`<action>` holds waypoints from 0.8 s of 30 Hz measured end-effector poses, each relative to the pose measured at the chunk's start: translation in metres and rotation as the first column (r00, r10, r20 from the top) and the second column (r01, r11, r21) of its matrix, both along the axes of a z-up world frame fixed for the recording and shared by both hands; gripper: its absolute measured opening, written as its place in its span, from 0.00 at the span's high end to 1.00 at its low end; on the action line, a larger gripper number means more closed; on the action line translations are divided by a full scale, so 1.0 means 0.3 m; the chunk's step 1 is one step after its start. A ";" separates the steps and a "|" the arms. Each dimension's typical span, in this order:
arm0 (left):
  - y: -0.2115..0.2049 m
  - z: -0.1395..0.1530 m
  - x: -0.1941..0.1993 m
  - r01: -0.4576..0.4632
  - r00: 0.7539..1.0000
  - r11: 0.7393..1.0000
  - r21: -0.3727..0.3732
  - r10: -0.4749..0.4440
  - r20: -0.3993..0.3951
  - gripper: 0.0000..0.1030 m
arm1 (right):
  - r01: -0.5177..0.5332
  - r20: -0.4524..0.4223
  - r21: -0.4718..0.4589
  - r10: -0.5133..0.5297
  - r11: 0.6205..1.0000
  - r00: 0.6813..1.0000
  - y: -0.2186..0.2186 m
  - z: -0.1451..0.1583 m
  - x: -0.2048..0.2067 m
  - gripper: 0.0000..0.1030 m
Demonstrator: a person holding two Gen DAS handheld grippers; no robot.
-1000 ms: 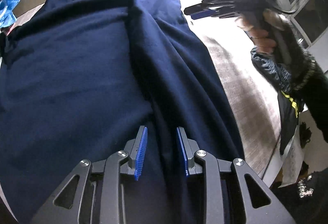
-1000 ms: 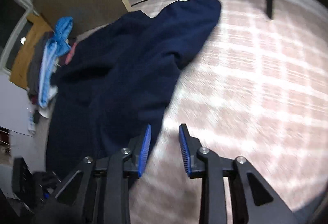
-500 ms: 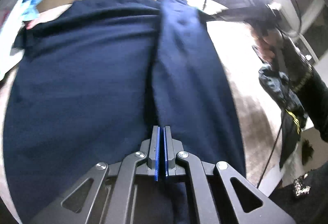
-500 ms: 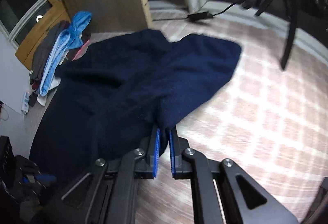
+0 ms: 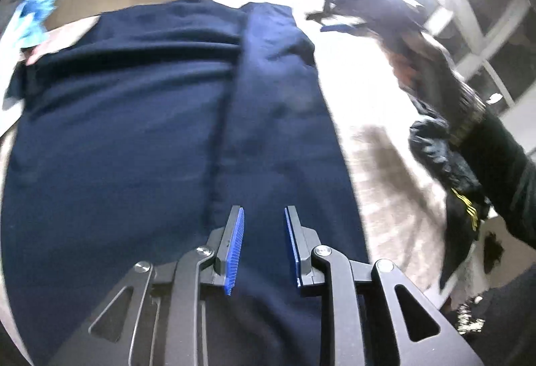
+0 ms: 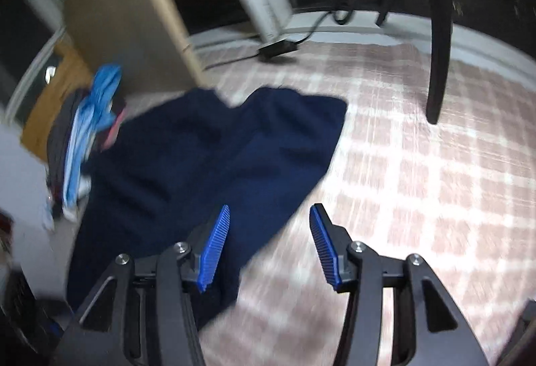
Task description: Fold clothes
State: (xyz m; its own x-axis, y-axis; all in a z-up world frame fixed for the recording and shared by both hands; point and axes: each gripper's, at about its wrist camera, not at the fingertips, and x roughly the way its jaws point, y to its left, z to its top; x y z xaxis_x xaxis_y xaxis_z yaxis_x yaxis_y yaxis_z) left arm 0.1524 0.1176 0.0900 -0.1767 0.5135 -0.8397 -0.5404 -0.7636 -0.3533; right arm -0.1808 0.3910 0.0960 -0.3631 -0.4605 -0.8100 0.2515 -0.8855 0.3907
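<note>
A navy blue garment [image 5: 134, 138] lies spread on the checked tablecloth, its right strip [image 5: 284, 118] folded over along a long seam. My left gripper [image 5: 263, 238] hovers open just above the near end of that strip, with nothing between its blue pads. From the right wrist view the same garment [image 6: 207, 161] lies to the left, and my right gripper [image 6: 269, 243] stands wide open over its right edge and the cloth. In the left wrist view the right gripper [image 5: 338, 27] appears far right, held by a hand in a dark sleeve.
A pile of clothes with a light blue piece [image 6: 90, 118] sits at the garment's far left end. A wooden board [image 6: 127, 14] stands behind it. A black chair leg [image 6: 439, 41] and a power brick with its cable [image 6: 278, 47] rest on the checked cloth [image 6: 418, 198]. Dark clothing [image 5: 445, 165] hangs at the table's right edge.
Both grippers were shut on the navy fabric half a second ago and have now opened, letting it go. The folded strip lies flat. The right gripper has lifted back.
</note>
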 end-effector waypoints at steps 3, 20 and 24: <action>0.110 -0.035 0.025 0.072 0.996 0.997 0.024 -0.073 0.045 0.78 | 0.022 0.024 0.008 -0.023 1.000 0.999 -0.001 -0.044 -0.080 0.52; 0.165 -0.097 0.056 0.133 0.985 0.989 0.066 -0.139 0.103 0.75 | -0.055 -0.232 0.385 0.154 0.921 0.960 -0.115 -0.050 -0.153 0.92; 0.150 -0.093 0.051 0.129 0.985 0.989 0.066 -0.136 0.108 0.75 | -0.001 -0.244 0.357 0.094 0.934 0.965 -0.043 0.014 -0.107 0.60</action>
State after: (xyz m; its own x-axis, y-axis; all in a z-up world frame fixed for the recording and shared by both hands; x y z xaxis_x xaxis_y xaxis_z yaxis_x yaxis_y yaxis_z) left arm 0.1677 0.1626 0.0620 -0.0098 0.5752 -0.8179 -0.5898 -0.6639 -0.4598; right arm -0.2130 0.3780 0.1001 -0.5618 -0.1856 -0.8062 0.3458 -0.9380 -0.0250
